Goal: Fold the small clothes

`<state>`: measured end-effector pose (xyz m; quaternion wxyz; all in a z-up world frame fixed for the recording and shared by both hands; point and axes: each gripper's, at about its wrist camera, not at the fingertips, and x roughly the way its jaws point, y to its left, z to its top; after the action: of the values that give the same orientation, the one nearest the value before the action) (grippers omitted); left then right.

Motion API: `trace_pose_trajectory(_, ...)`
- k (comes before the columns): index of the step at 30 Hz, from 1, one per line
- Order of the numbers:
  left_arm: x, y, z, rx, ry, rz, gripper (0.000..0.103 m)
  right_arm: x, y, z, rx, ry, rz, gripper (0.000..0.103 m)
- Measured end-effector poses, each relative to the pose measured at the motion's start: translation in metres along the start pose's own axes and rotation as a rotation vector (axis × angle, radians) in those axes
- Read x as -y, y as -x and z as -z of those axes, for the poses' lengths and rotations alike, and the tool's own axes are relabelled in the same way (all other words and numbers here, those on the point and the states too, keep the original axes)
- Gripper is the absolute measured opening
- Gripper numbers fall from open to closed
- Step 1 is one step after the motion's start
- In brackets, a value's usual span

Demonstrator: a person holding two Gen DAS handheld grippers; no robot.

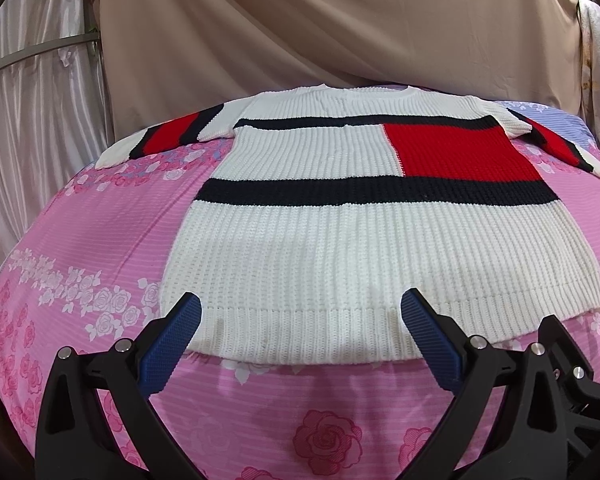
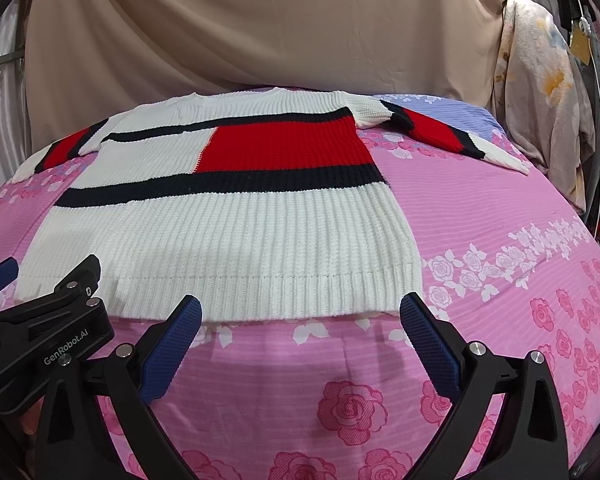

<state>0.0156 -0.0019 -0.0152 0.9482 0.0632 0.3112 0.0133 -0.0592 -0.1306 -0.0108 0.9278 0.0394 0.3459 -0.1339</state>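
Observation:
A ribbed knit sweater (image 1: 340, 248), white with navy bands and a red block, lies flat on the pink floral bedsheet (image 1: 80, 220), both sleeves spread out, neck at the far side. My left gripper (image 1: 300, 306) stands open over the sweater's hem, nothing between its blue pads. In the right wrist view the same sweater (image 2: 228, 232) fills the left and middle. My right gripper (image 2: 300, 308) is open at the hem's right part, its right pad near the hem corner. The left gripper (image 2: 0, 280) shows at the left edge of that view.
The sheet (image 2: 500, 220) covers a bed that drops away on all sides. A beige cloth (image 1: 300, 20) hangs behind it, with a pale satin curtain (image 1: 40, 92) at the left. Floral fabric (image 2: 540, 100) hangs at the right, past the bed's edge.

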Motion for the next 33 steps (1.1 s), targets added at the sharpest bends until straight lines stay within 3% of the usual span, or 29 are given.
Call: trace_pose_trajectory(33,-0.0005,0.0005,-0.0005,0.000,-0.007,-0.008,0.098,-0.0002,-0.0002,0.0000,-0.001,0.002,0.002,0.098)
